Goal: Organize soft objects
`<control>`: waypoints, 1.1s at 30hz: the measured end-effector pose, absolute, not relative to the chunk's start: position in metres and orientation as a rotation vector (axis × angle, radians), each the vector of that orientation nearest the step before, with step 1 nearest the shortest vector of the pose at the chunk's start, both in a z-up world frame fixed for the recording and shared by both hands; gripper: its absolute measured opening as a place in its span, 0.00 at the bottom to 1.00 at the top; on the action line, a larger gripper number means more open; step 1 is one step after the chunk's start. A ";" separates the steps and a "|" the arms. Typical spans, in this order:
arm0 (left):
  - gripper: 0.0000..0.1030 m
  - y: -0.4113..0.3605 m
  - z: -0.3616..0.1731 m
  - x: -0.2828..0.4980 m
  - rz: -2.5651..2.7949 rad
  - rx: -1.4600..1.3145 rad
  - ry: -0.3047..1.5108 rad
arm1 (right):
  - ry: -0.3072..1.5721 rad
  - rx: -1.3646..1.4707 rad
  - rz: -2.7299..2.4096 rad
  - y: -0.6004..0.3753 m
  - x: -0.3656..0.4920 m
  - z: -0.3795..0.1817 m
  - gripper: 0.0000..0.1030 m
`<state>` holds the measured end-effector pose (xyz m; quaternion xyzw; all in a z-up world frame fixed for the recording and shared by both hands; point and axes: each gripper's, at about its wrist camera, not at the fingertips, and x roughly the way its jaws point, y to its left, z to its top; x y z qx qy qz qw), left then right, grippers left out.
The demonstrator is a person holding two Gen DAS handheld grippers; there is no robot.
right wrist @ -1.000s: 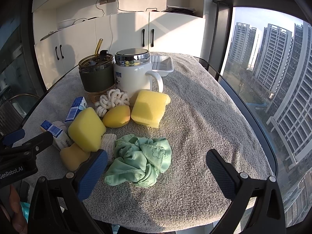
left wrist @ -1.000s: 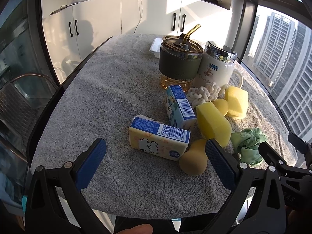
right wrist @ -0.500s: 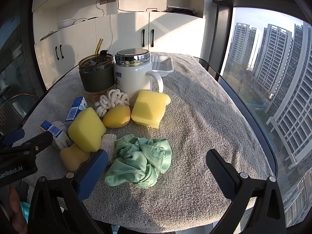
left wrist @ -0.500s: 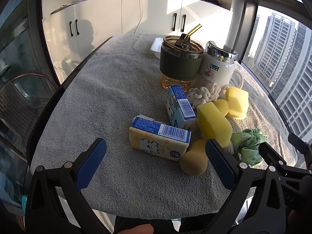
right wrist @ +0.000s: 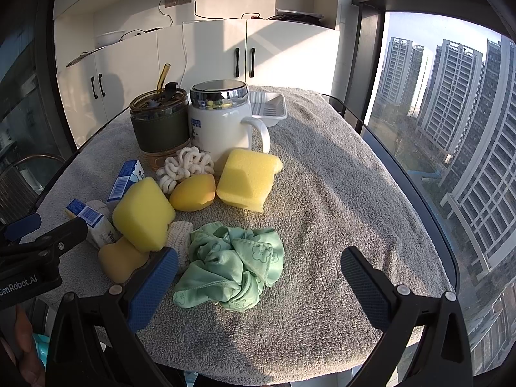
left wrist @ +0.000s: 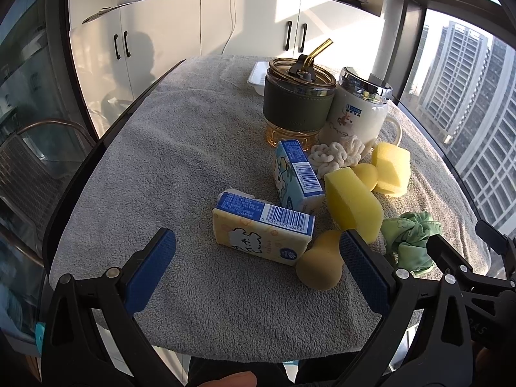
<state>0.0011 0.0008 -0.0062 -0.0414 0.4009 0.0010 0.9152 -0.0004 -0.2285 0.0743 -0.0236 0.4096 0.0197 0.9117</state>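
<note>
left gripper (left wrist: 256, 258) is spread wide over the grey towel (left wrist: 167, 161), holding nothing; a yellow carton (left wrist: 262, 233) lies flat just past it, a second carton (left wrist: 296, 174) behind, a tan beauty sponge (left wrist: 317, 266) touching its right finger; right gripper (right wrist: 258, 271) gapes empty too, crumpled green cloth (right wrist: 230, 266) between its fingers; only the right view shows the white tray (right wrist: 269, 109) clearly, behind the mug (right wrist: 222, 125) and tumbler (right wrist: 159, 125).
</note>
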 end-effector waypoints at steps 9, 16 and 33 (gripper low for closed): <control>1.00 0.001 -0.007 0.001 -0.002 -0.087 0.826 | 0.845 -0.048 0.040 -0.228 0.000 0.074 1.00; 1.00 0.000 -0.007 0.001 -0.001 -0.088 0.826 | 0.846 -0.048 0.041 -0.228 0.000 0.074 1.00; 1.00 0.002 -0.018 -0.002 -0.048 -0.078 0.842 | 0.847 -0.043 0.050 -0.233 -0.002 0.072 1.00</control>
